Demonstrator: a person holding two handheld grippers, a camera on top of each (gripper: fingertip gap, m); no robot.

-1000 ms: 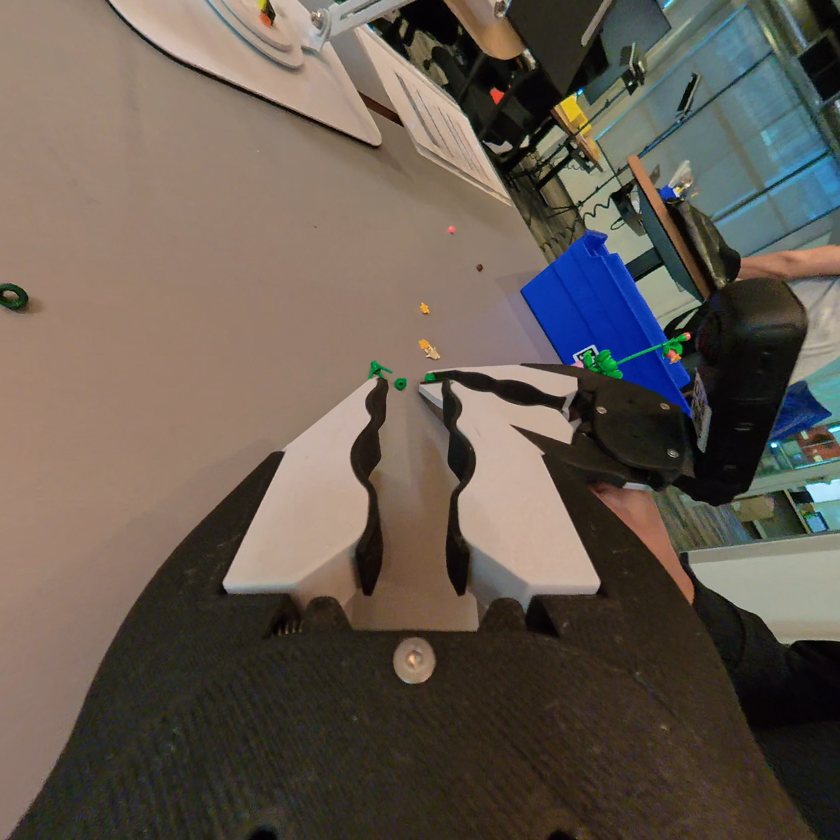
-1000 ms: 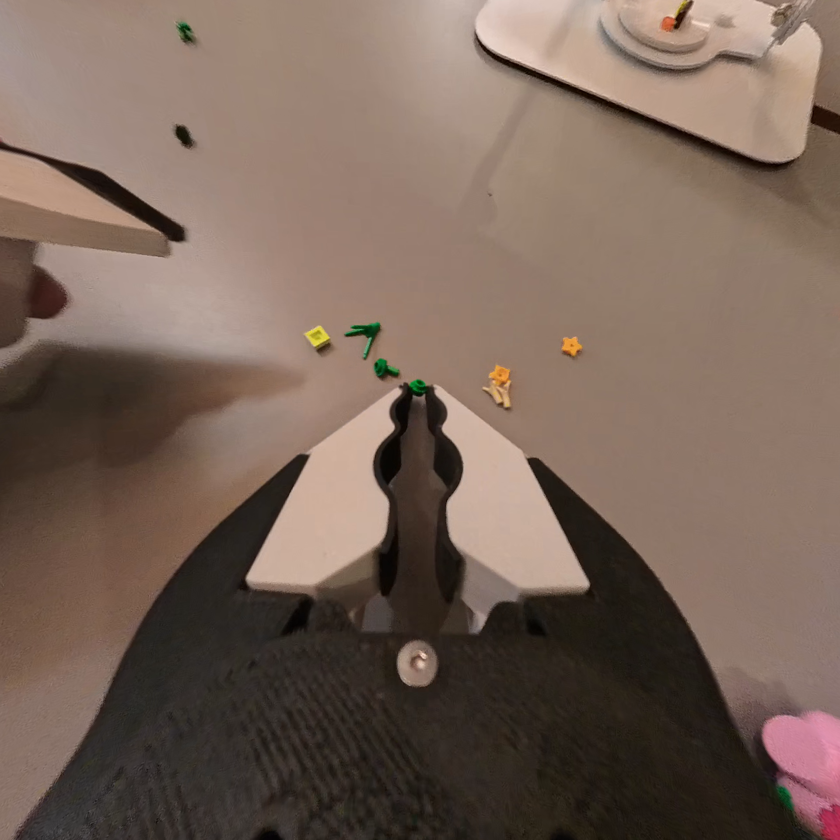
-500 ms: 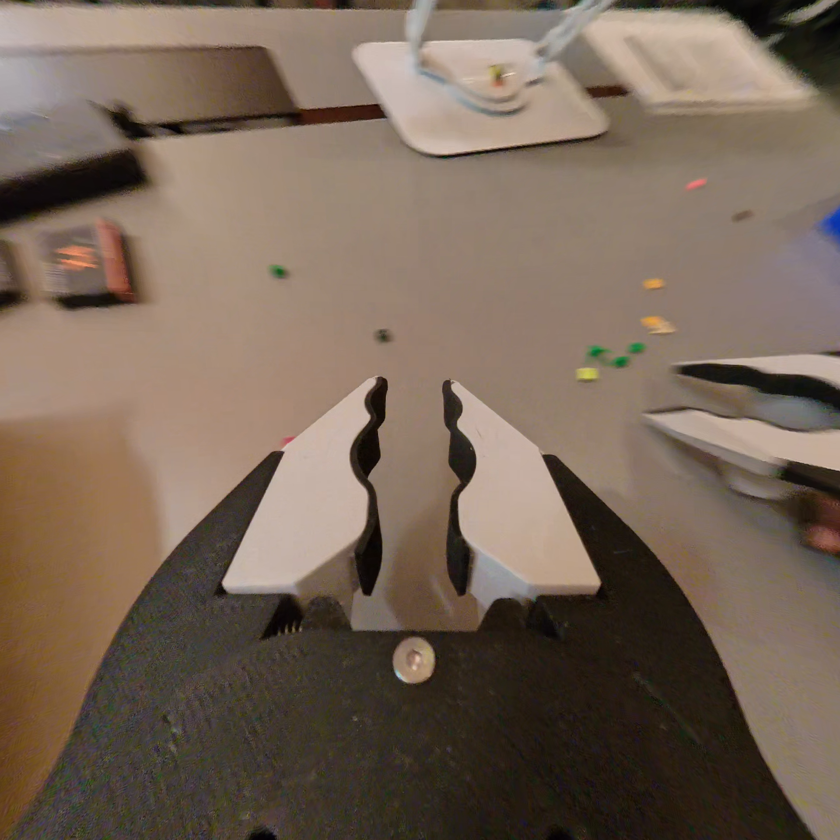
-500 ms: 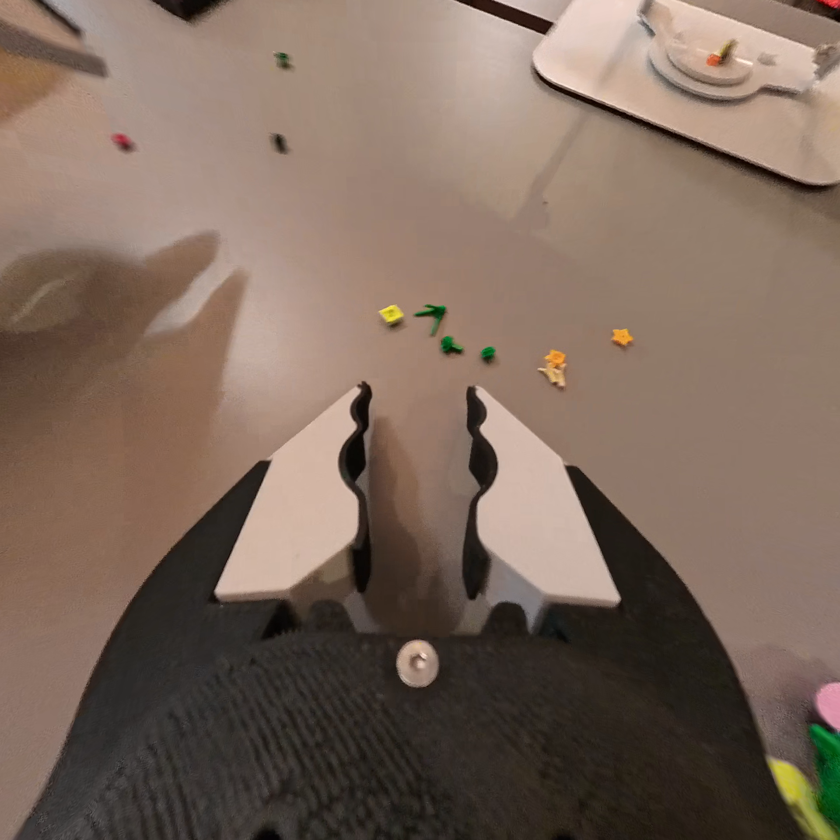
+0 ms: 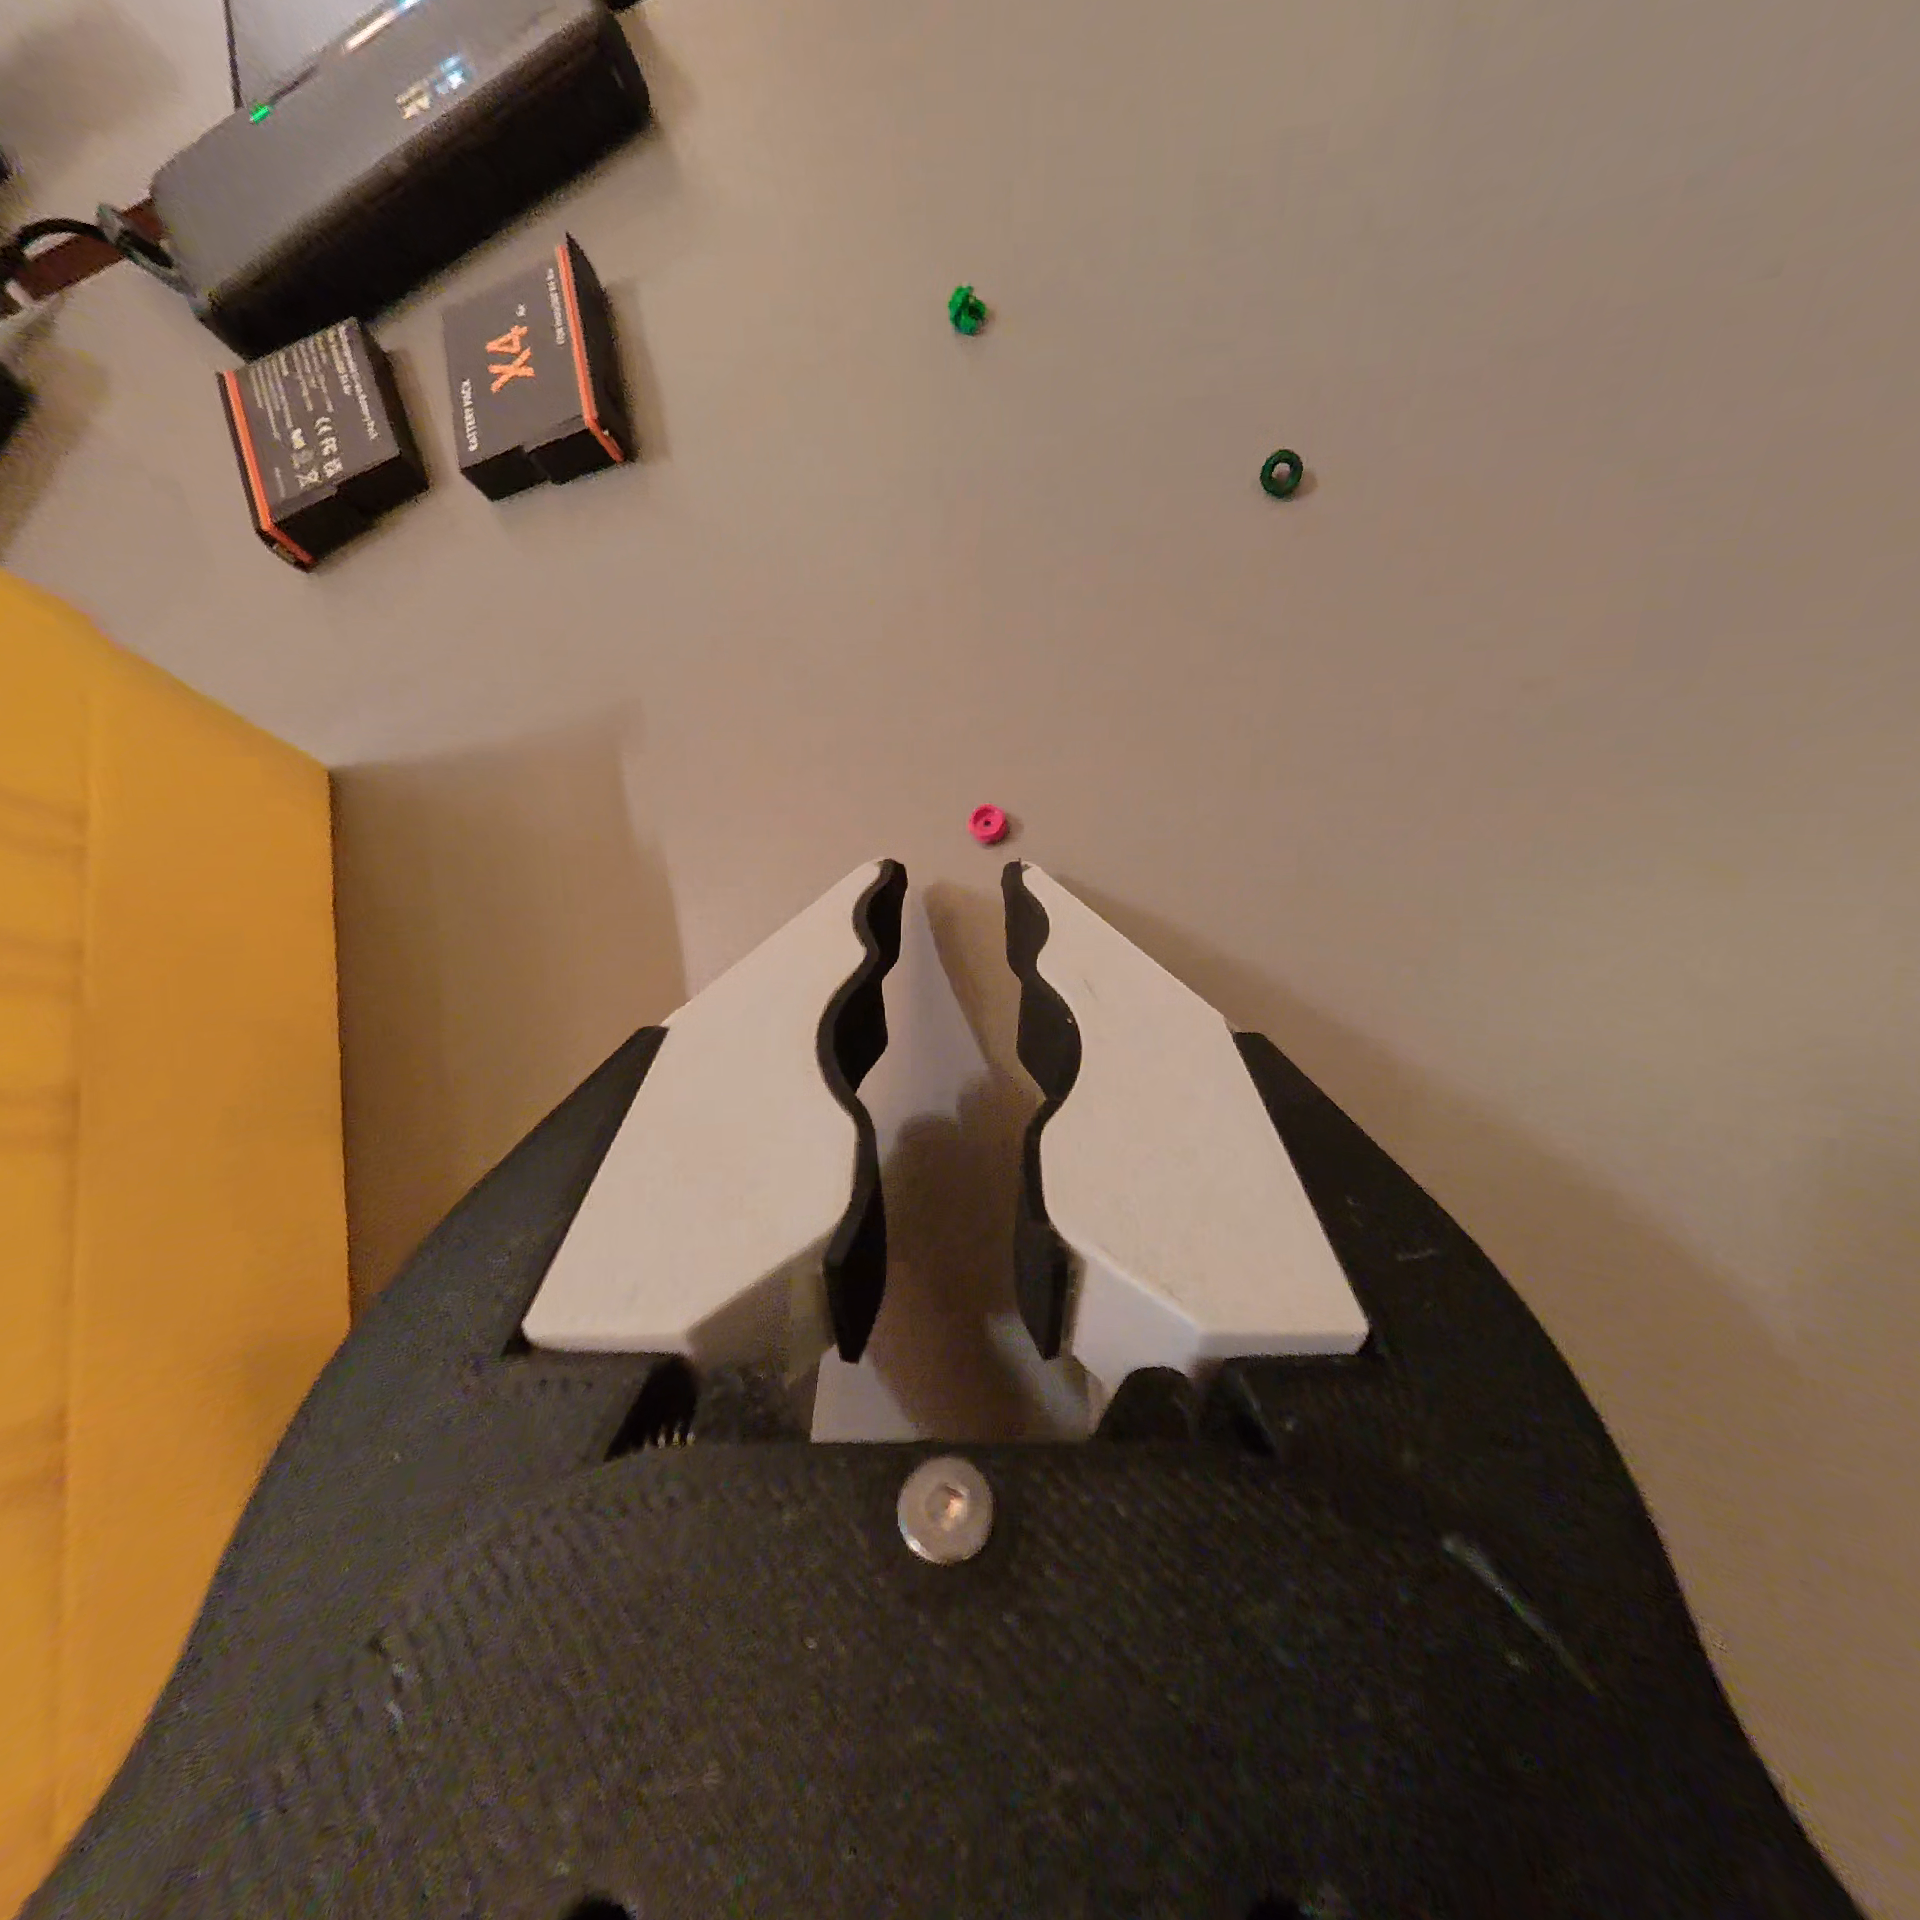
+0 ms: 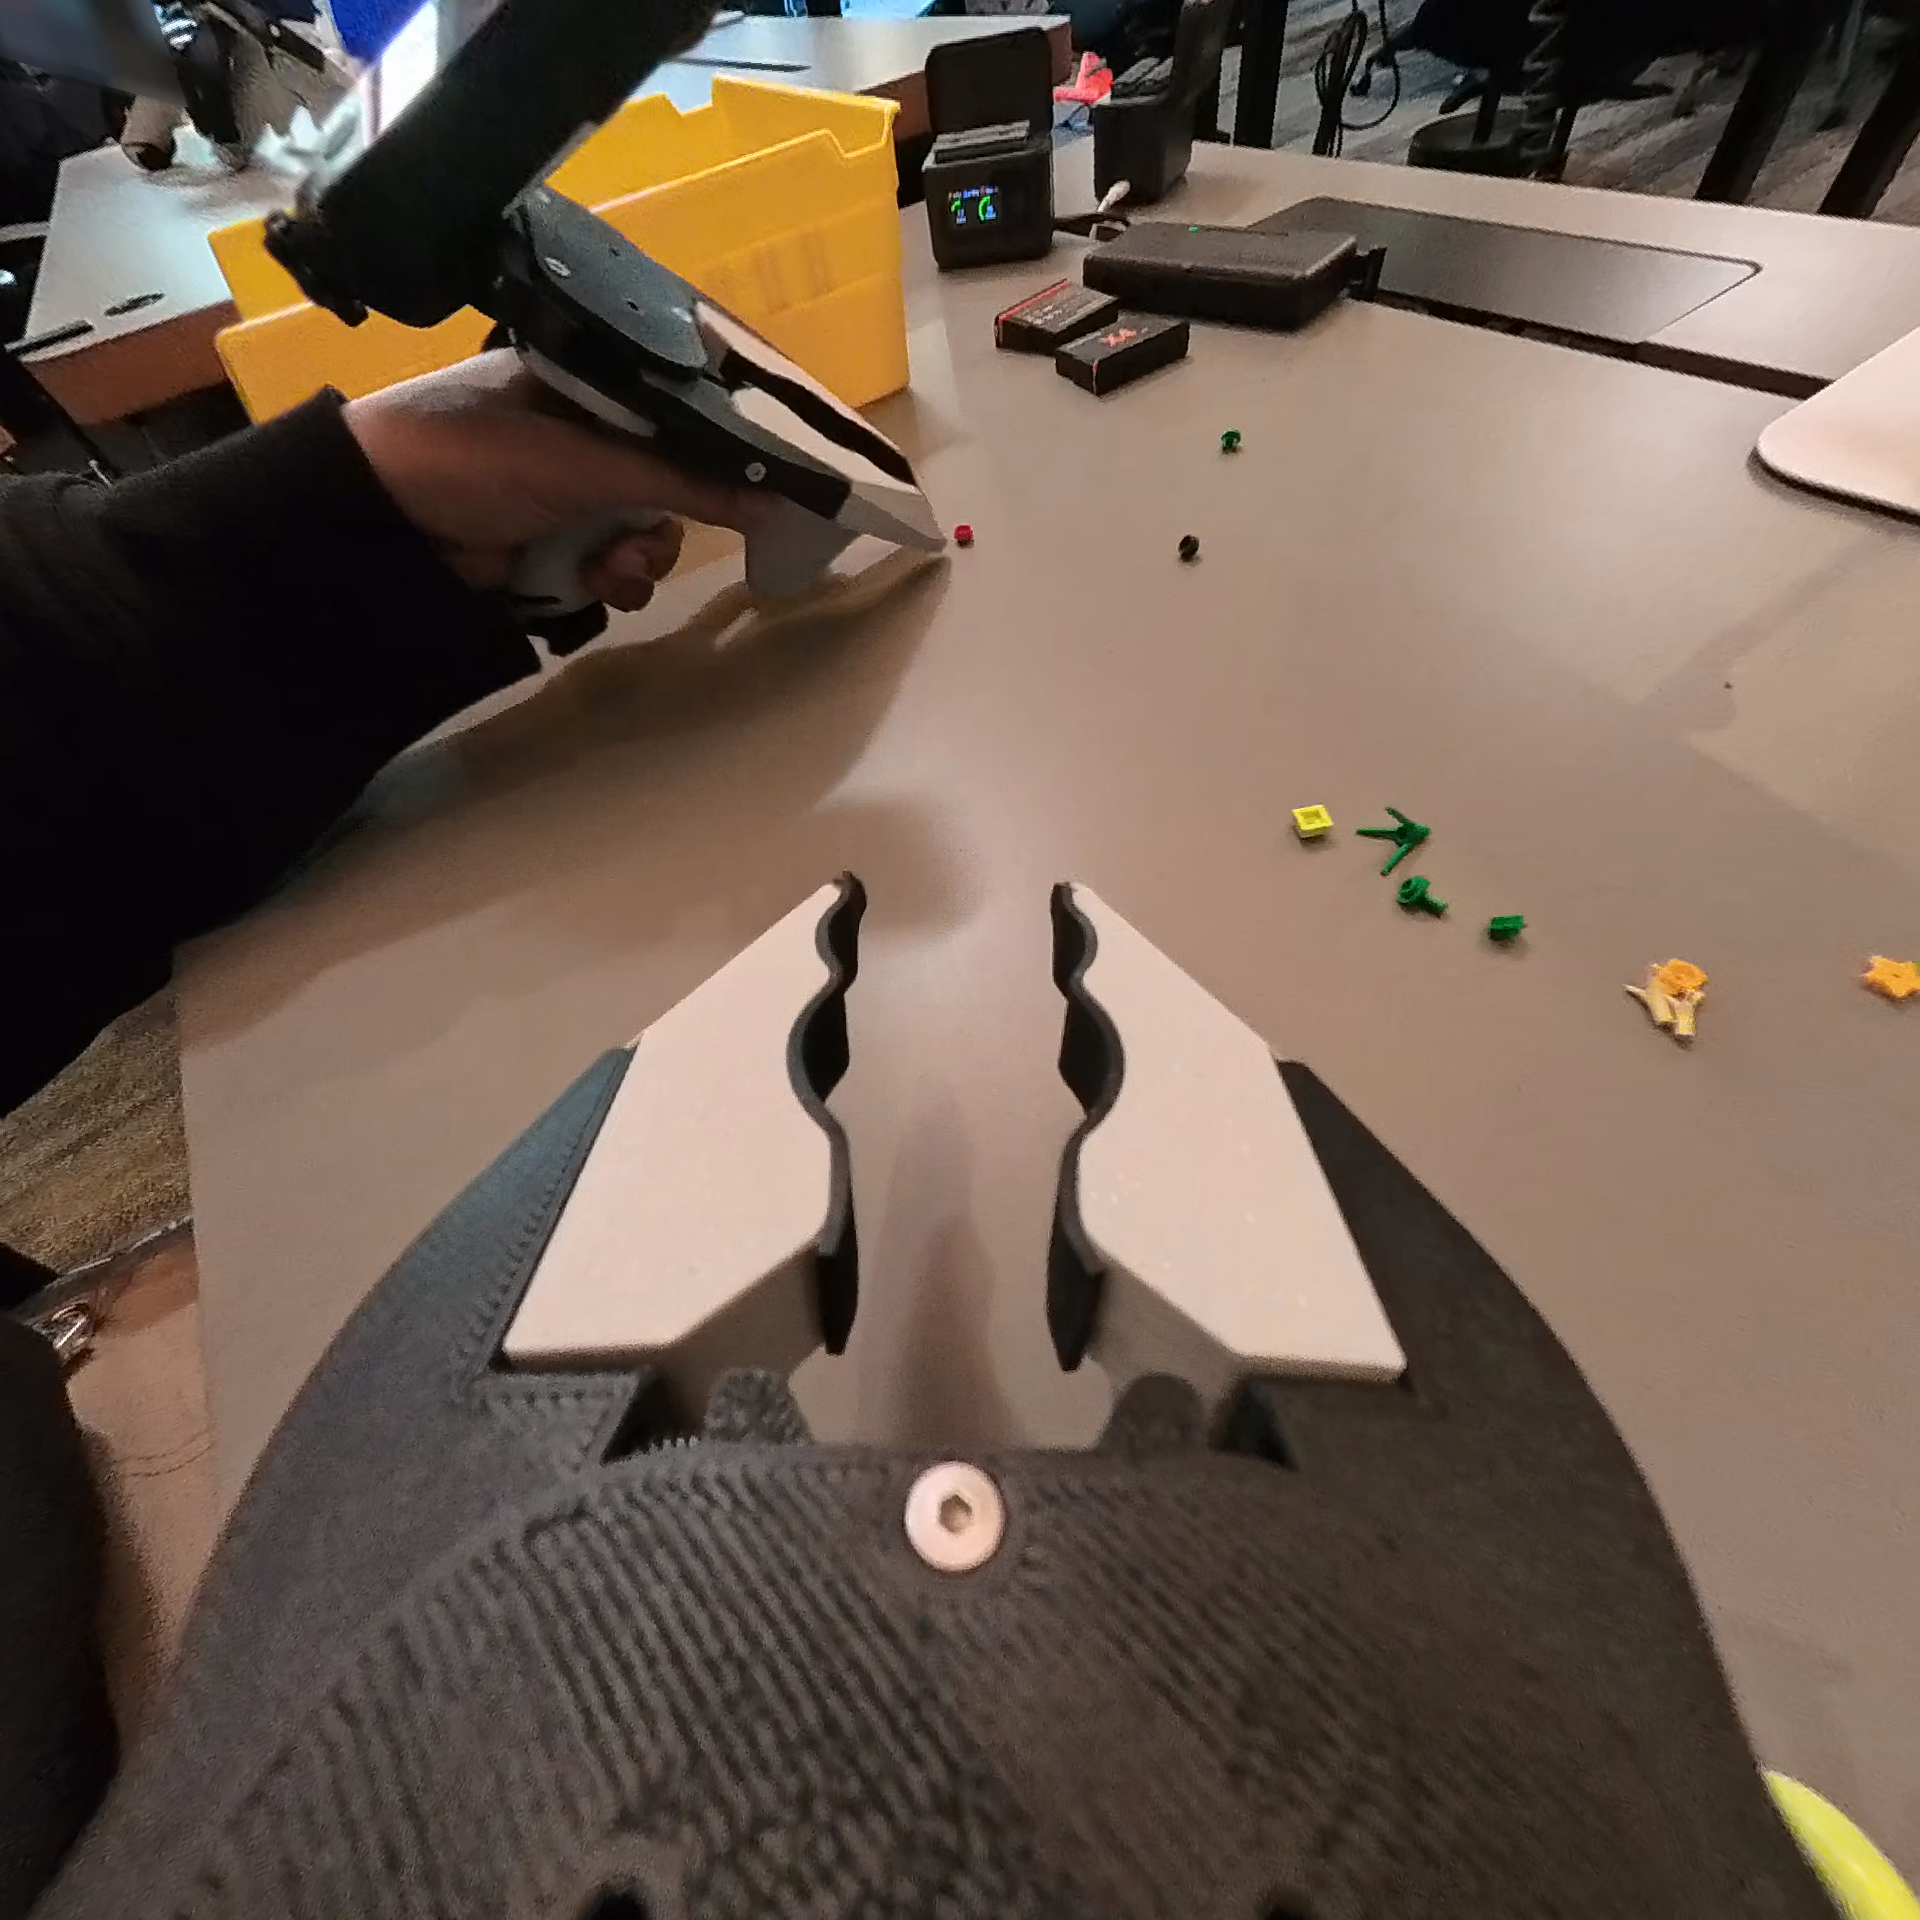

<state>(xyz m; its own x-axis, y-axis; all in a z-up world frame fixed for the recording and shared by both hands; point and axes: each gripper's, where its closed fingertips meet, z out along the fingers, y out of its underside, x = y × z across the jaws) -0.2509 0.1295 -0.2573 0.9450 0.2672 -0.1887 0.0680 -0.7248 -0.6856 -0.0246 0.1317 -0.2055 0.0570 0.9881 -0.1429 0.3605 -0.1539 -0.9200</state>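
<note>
My left gripper (image 5: 951, 878) is open and empty, its tips just short of a small pink round stud (image 5: 988, 824) on the grey table. The right wrist view shows that gripper (image 6: 914, 525) low over the table with the stud (image 6: 963, 535) right at its tip. My right gripper (image 6: 956, 899) is open and empty above bare table. To its right lie a yellow square piece (image 6: 1312, 821), a green sprig (image 6: 1394, 834), two small green pieces (image 6: 1421, 896) and orange flower pieces (image 6: 1673, 992).
A dark green ring (image 5: 1281, 475) and a green piece (image 5: 967, 310) lie farther out. Two black battery packs (image 5: 535, 379) and a black box (image 5: 405, 156) sit at the back left. A yellow bin (image 6: 727, 229) stands at the left, also in the left wrist view (image 5: 156, 1039). A white board corner (image 6: 1860, 447) is at the right. The tips of one gripper are about 25 cm away from the tips of the other. The yellow square piece (image 6: 1312, 821) is closer to my right gripper, around 10 cm from its tips; the left tips are 20 cm off. About 11 cm separates my right fingertips from the green sprig (image 6: 1394, 834).
My left gripper swung left from the green pieces to the pink stud. My right gripper let go of a small green piece, opened and turned left.
</note>
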